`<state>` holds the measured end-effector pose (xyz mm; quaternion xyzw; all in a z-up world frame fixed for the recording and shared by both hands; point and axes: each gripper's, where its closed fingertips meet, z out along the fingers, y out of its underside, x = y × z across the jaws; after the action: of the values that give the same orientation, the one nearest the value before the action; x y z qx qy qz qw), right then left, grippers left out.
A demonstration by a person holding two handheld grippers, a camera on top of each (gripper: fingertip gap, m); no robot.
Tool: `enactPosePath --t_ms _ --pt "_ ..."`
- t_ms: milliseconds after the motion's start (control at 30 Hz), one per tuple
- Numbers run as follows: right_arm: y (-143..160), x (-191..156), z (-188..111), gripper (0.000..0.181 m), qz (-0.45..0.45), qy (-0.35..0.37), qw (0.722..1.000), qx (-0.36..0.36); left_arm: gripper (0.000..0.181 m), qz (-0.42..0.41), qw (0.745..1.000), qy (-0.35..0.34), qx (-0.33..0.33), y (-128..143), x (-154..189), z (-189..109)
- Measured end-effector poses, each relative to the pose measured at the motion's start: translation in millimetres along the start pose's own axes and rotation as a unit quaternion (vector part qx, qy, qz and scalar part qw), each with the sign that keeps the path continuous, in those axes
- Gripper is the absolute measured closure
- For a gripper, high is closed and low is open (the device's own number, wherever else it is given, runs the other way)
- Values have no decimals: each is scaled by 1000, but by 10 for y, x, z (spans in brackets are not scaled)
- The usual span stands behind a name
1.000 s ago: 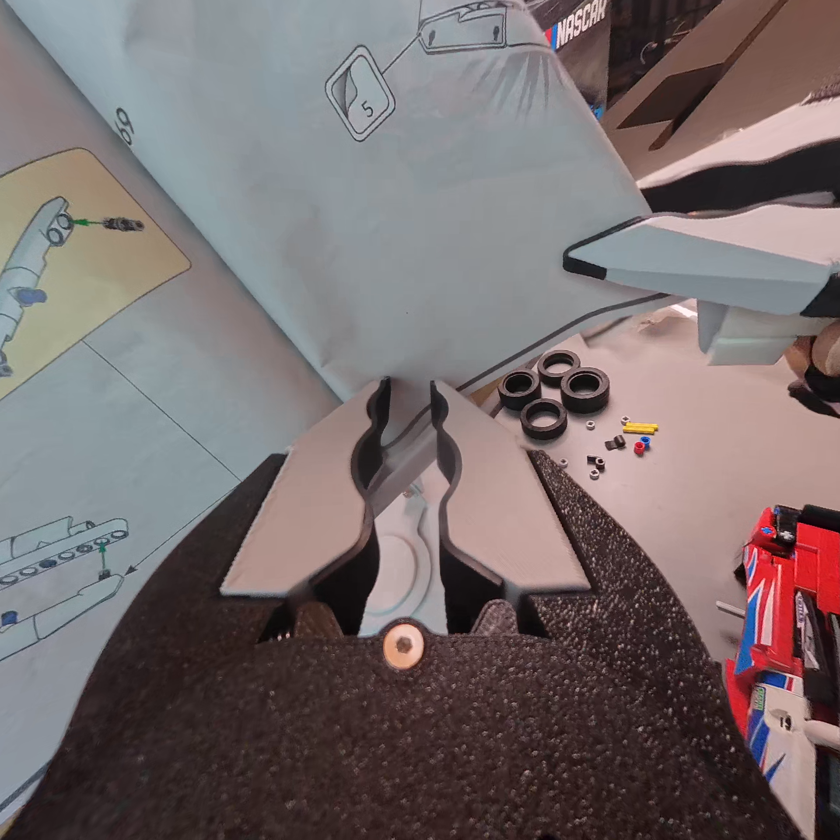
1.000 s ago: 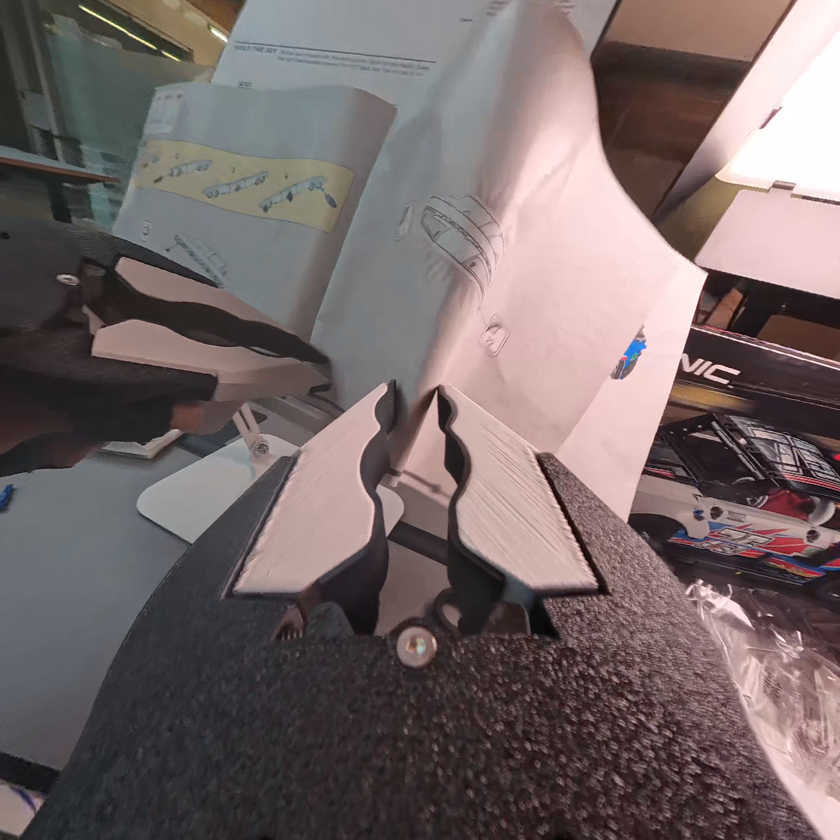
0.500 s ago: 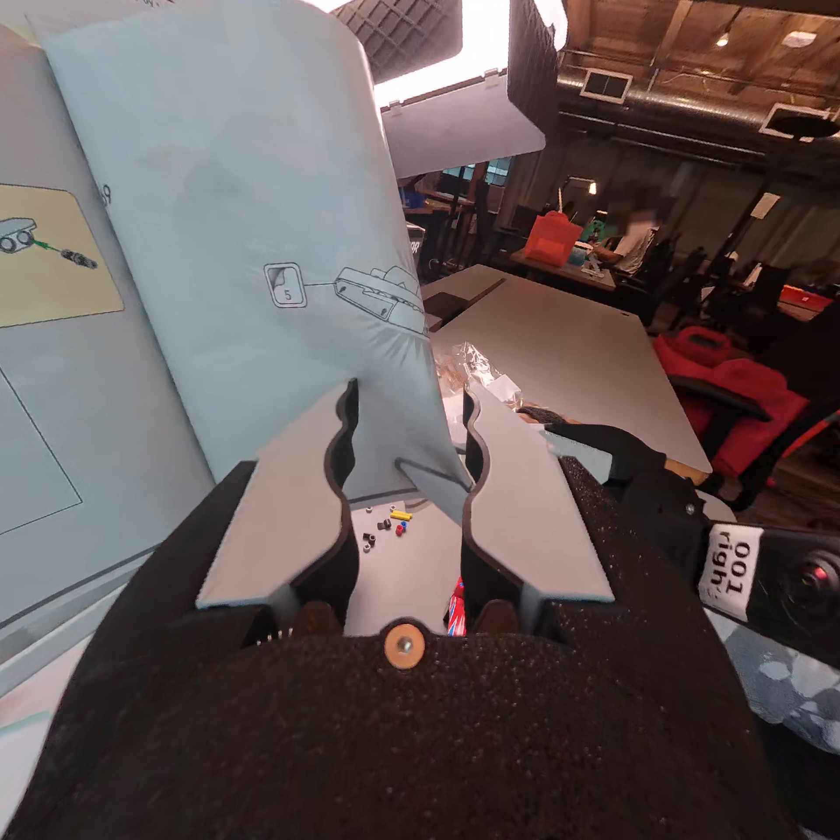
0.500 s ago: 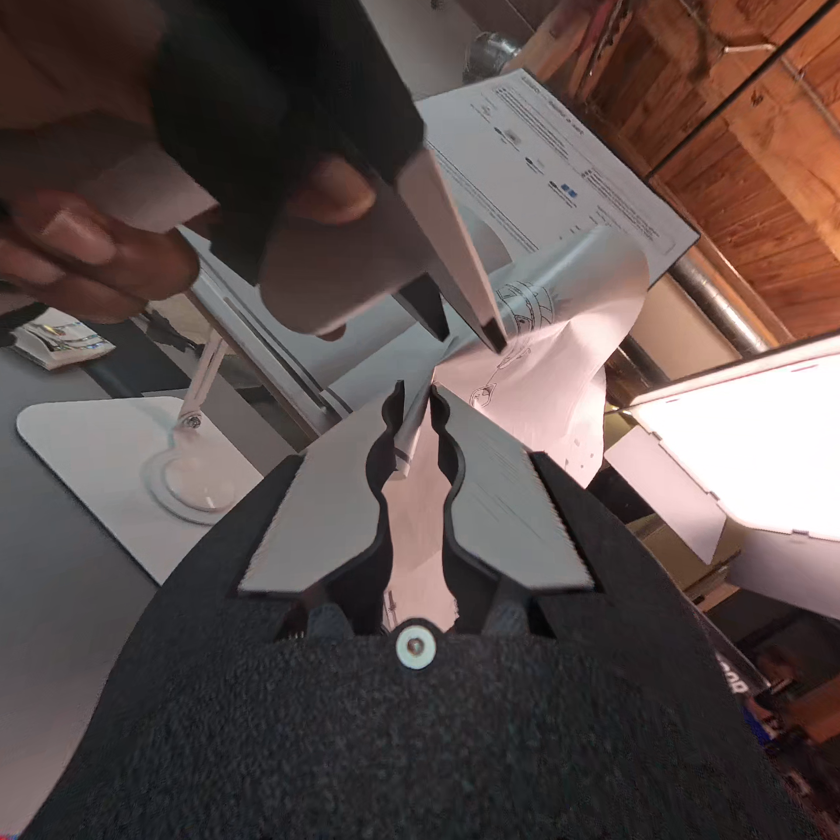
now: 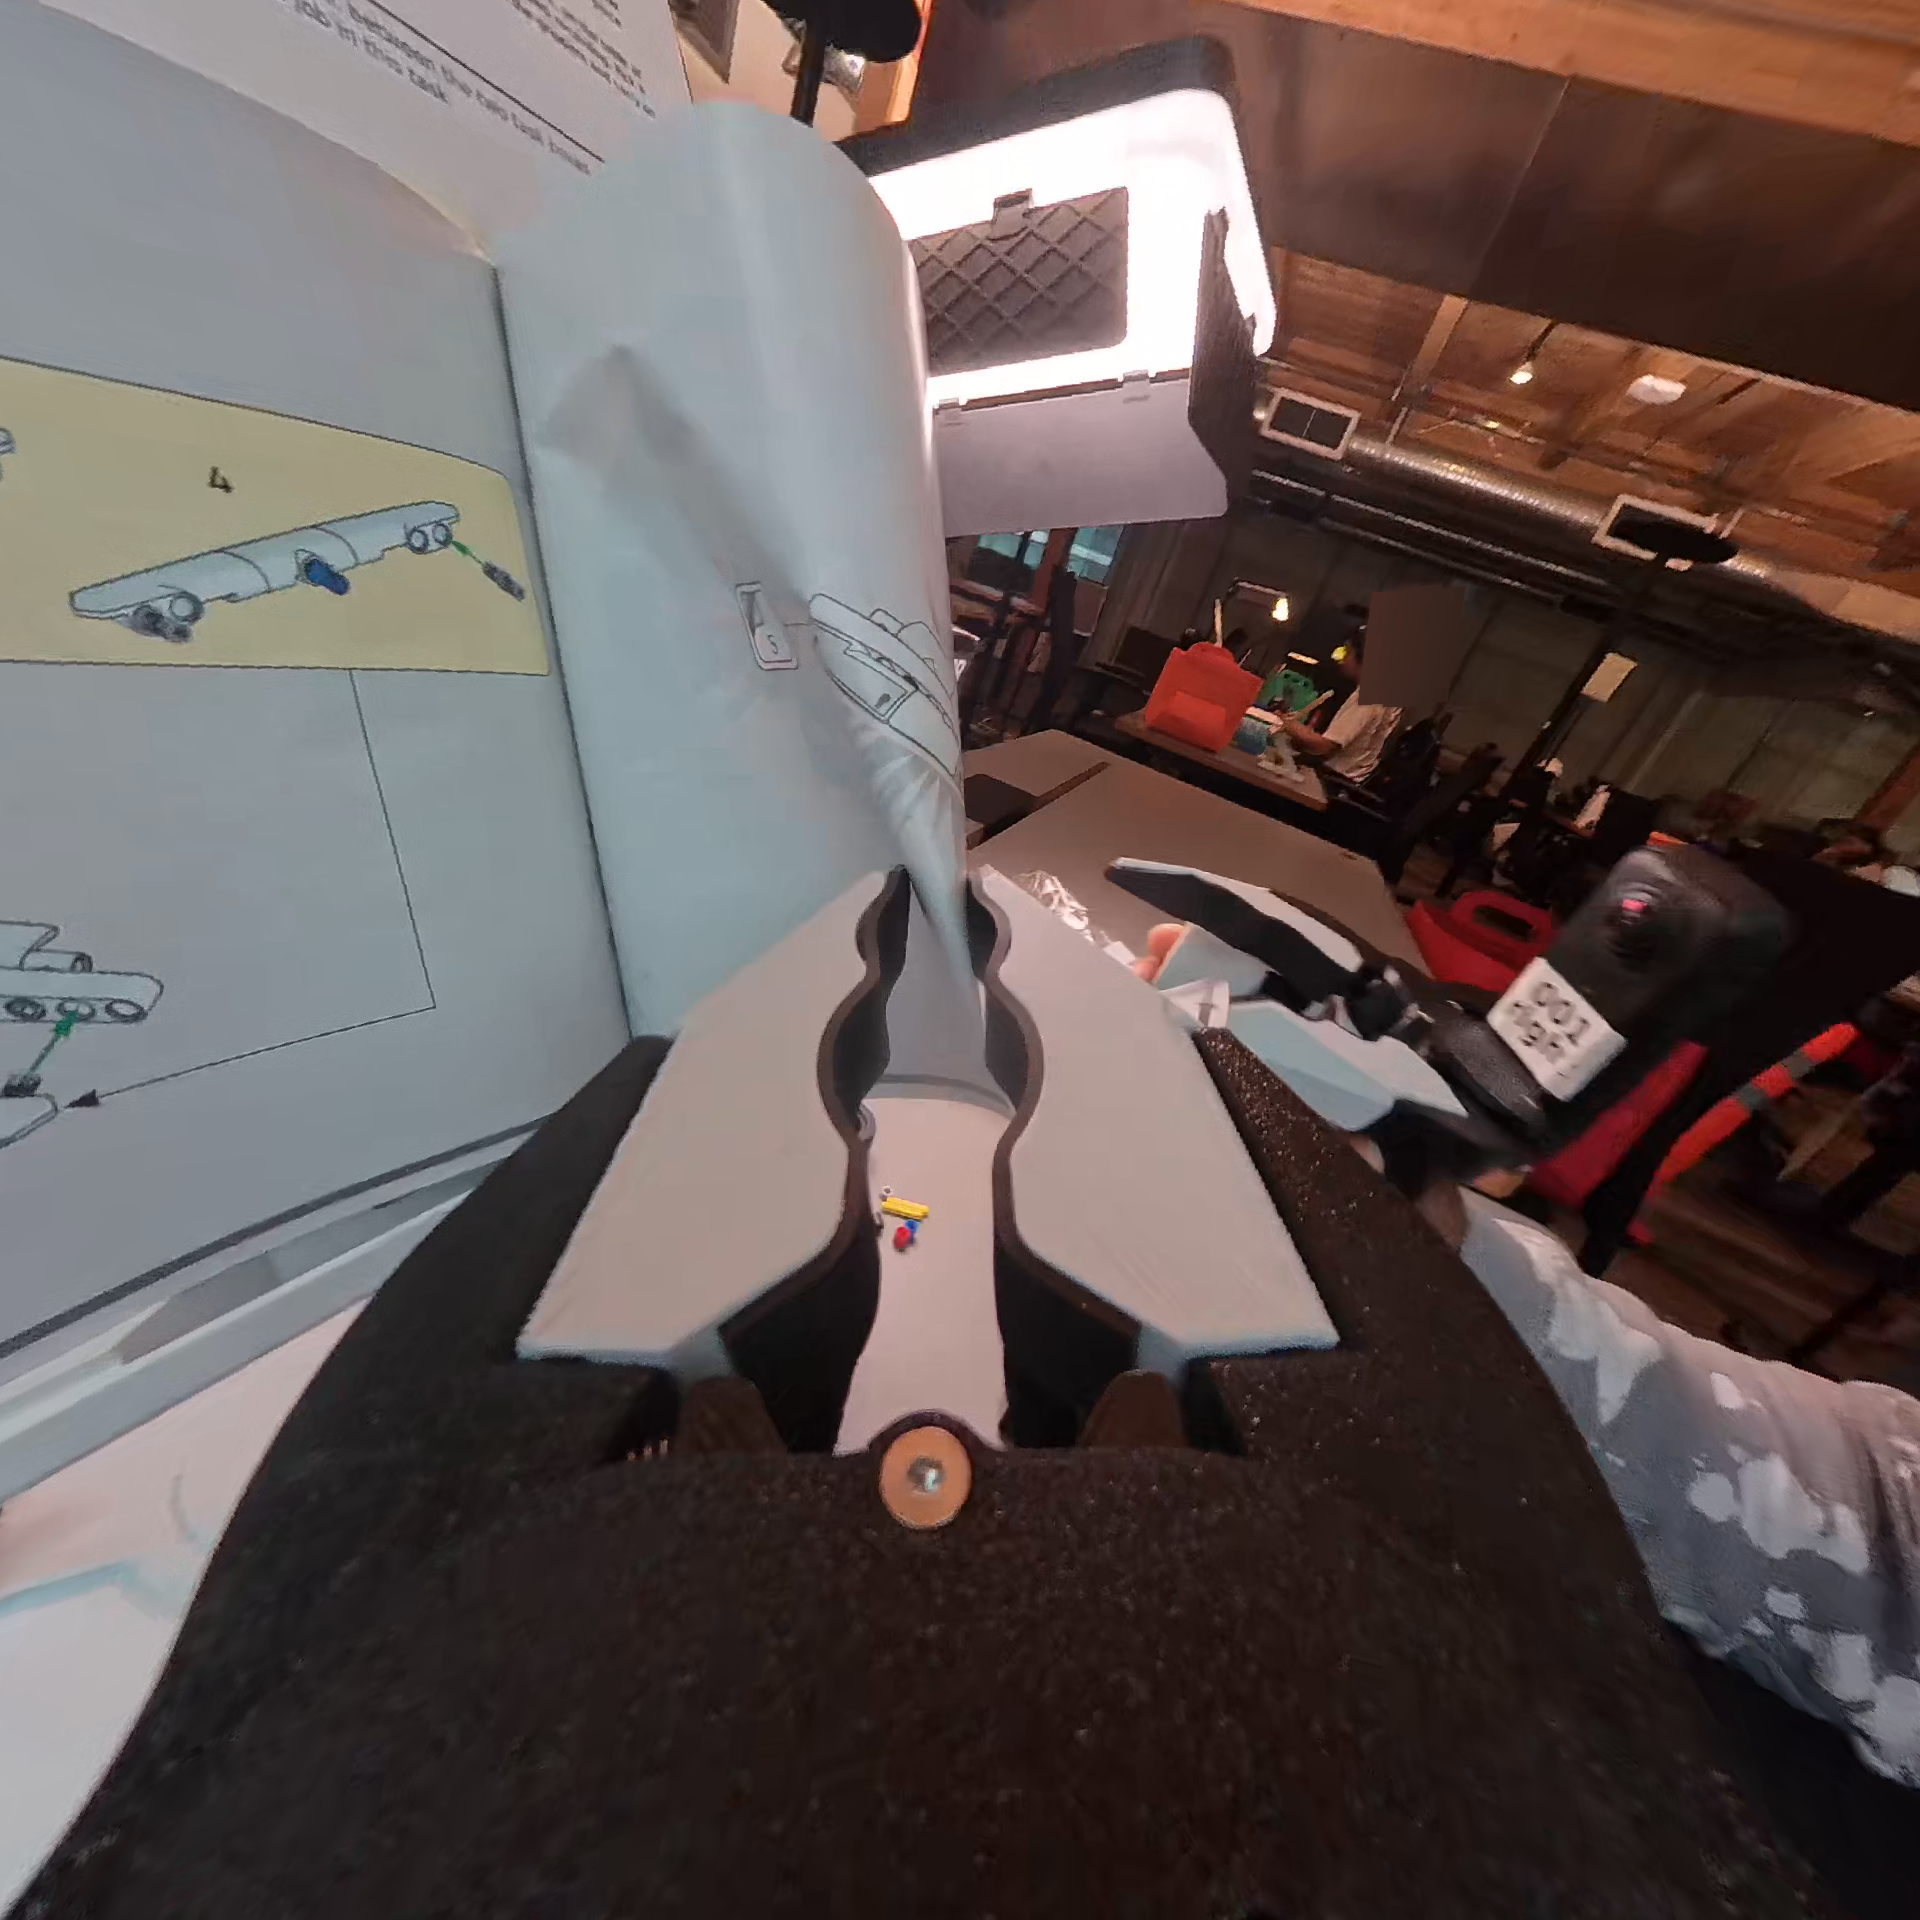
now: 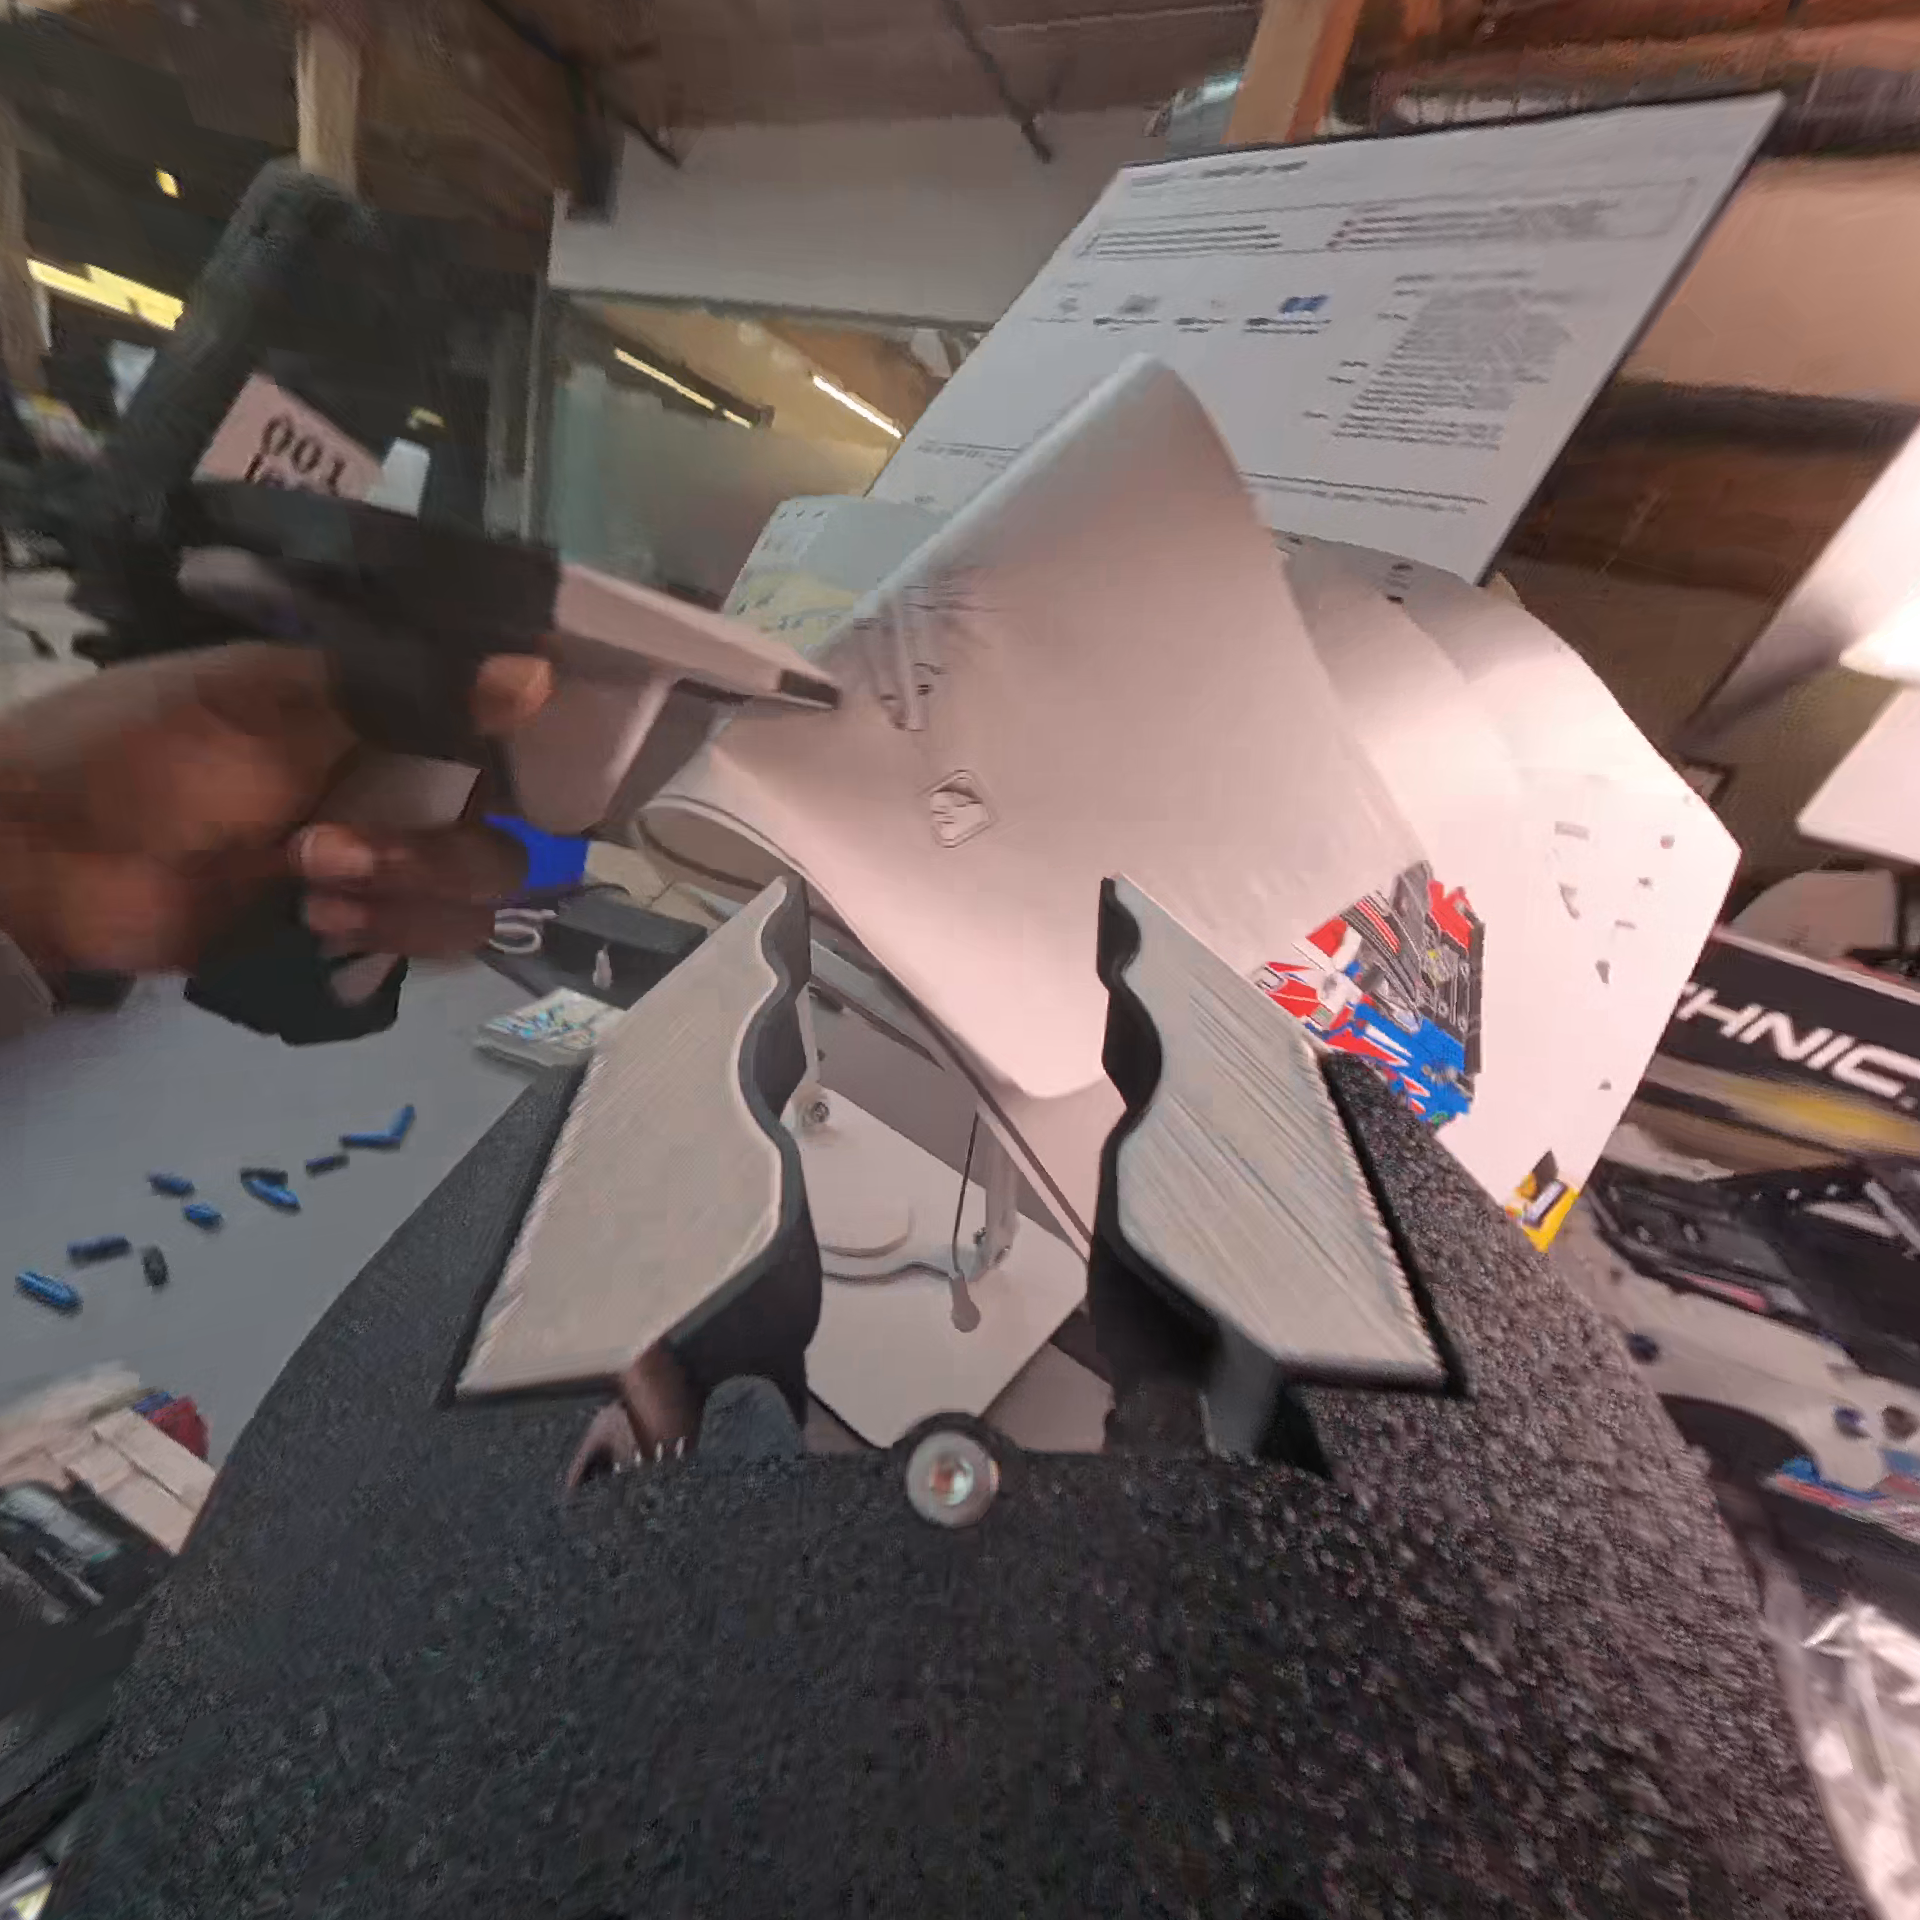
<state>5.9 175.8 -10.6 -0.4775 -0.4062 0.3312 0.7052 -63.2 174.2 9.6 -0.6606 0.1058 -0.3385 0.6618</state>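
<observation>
Your left wrist view is sharp at centre; a lit panel lamp [image 5: 1081,260] glares overhead against a dim hall. Your right wrist view shows motion blur, strongest on the hand [image 6: 197,800]. Both views bend at the edges.

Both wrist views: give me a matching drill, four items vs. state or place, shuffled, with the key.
Items:
1. left gripper
2. right gripper
3. blue pegs
4. yellow piece

States or places:
A. open, holding nothing
B. scattered on the grey table, left of the right gripper
C. shut on the curled page
D. on the table, seen under the curled page's lower edge

Pairs: 1-C, 2-A, 3-B, 4-D
</observation>
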Motion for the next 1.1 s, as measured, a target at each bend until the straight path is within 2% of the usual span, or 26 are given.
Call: enactPosePath --t_ms 33,100,167,233,300,367,433,467,533,567,633,700,767,900,967,1100 --pt "14 96 5 122 44 -2 999 -2 171 -15 1000 15 5 -12 -10 -52" --pt "136 228 85 103 125 -15 992 -31 171 -52 997 43 21 -50 -43 -163" --pt "264 244 187 97 207 -46 976 -56 172 -92 994 50 37 -75 -138 -263" --pt "306 148 269 91 297 -99 947 -65 172 -121 990 59 50 -85 -203 -341" --pt "310 49 349 100 347 -133 926 -64 173 -137 987 66 56 -74 -247 -401" --pt "238 -43 408 121 366 -158 916 -44 172 -145 986 65 58 -51 -297 -450" --pt "156 -80 453 125 393 -172 903 -27 171 -155 984 61 66 -65 -345 -509" --pt "130 -70 465 135 402 -174 899 -19 169 -156 984 56 66 -68 -372 -540" --pt "73 -23 466 149 417 -176 892 -1 159 -136 988 45 56 -60 -381 -601" --pt "49 2 460 149 422 -175 890 4 148 -112 992 41 46 -49 -348 -634" --pt "-5 21 443 149 424 -179 888 10 133 -33 999 14 21 -6 -276 -702" --pt "-44 2 443 152 416 -183 891 6 123 80 996 -33 -4 44 -213 -754" --pt "-96 -37 457 153 400 -187 897 1 124 213 971 -108 -23 47 -192 -784" --pt "-204 -184 540 153 363 -198 911 -10 126 452 871 -170 -95 204 -72 -615" --pt "-288 -256 585 157 363 -208 908 -7 128 516 828 -194 -105 267 -82 -523" --pt "-482 -342 574 158 357 -225 907 0 137 557 796 -222 -83 299 -21 -471"
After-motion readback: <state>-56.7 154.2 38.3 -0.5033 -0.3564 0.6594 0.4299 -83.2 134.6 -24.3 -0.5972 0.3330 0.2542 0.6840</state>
